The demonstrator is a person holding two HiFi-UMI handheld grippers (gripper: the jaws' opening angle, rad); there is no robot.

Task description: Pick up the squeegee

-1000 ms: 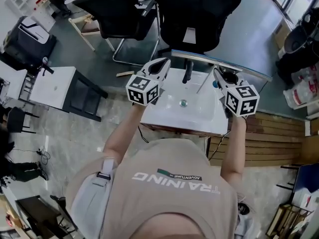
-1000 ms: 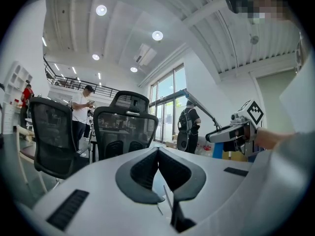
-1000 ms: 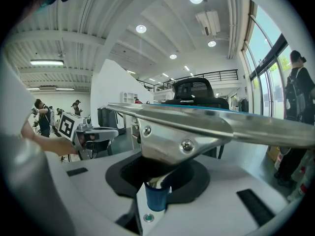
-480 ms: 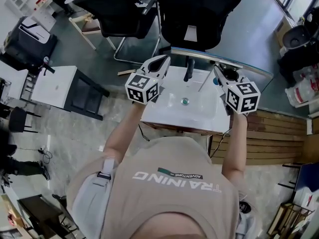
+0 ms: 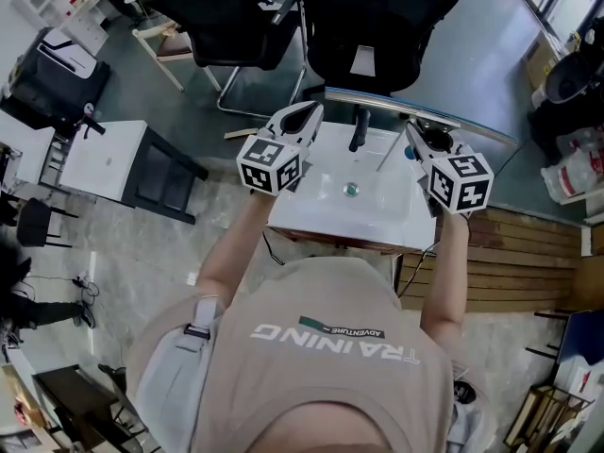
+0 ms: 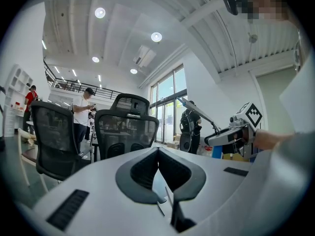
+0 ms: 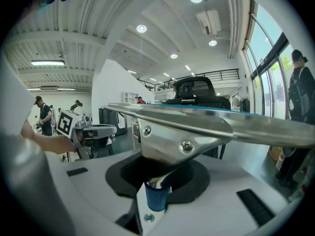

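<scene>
The right tool is clamped on the blue handle of the squeegee. The metal blade lies crosswise above the far edge of the white sink, clear of it. The left tool is closed and empty, level beside the sink's left corner.

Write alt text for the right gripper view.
The right gripper grips a squeegee by its blue handle, the metal head and long blade stretching across the frame above the jaws. Beyond, a hand holds the left gripper at left, and a black office chair stands behind.
</scene>
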